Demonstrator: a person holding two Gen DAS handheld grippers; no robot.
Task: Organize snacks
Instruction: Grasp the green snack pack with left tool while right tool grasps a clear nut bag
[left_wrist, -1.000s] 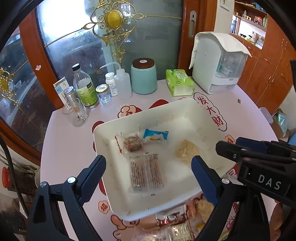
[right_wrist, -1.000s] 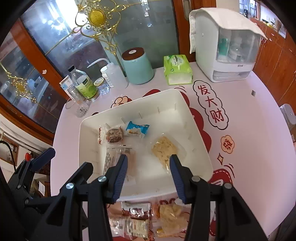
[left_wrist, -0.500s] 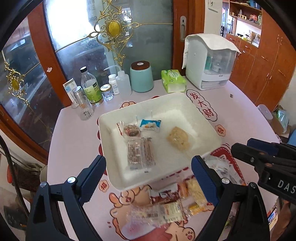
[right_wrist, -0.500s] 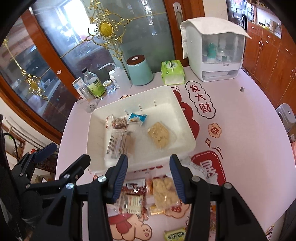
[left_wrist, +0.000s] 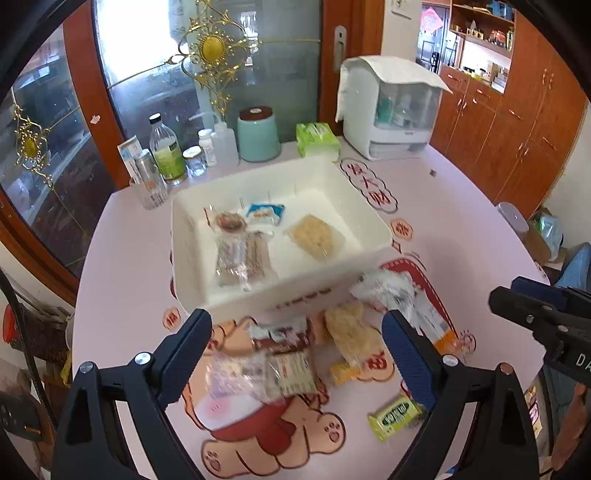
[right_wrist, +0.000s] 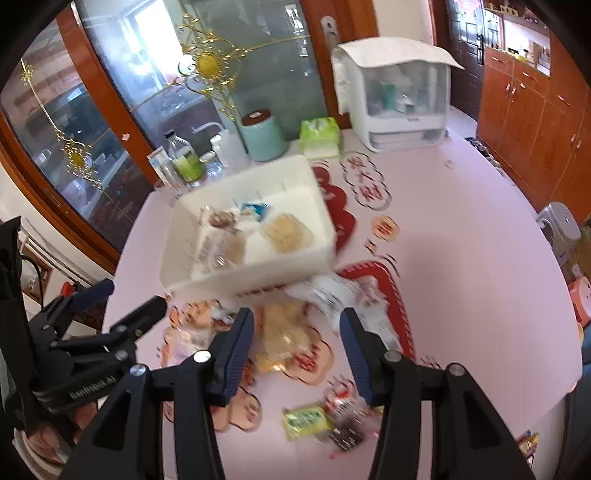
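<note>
Two grippers above a pink table (left_wrist: 122, 258), both empty. Left gripper (left_wrist: 297, 347) spread wide, blue pads framing the loose snack pile (left_wrist: 291, 354) without touching any of it. Right gripper (right_wrist: 297, 349) parted more narrowly, nothing between the pads, a pale crispy packet (right_wrist: 284, 332) showing through the gap below.

White tray (left_wrist: 192, 258) beyond the pile, four packets inside: a round brown snack (left_wrist: 229, 221), a blue-and-white wrapper (left_wrist: 266, 213), a clear pack of brown bars (left_wrist: 242, 258), and a pale yellow cake (left_wrist: 314, 236) off to the right. Loose on the table, just before the tray's near wall: red-brown wrappers, clear packs, a crinkled silver-white bag (left_wrist: 391, 291). Green packet (left_wrist: 393, 417) lying nearer the camera, partly behind the left gripper's right finger.

In the right wrist view, heavy blur over tray and pile; dark packets (right_wrist: 343, 424) beside the green one (right_wrist: 304, 421) hard to read, possibly two or three. Along the table's far edge: bottles, a glass, teal canister (left_wrist: 258, 134), green tissue pack (left_wrist: 317, 142), white cabinet-like box (left_wrist: 391, 110).
</note>
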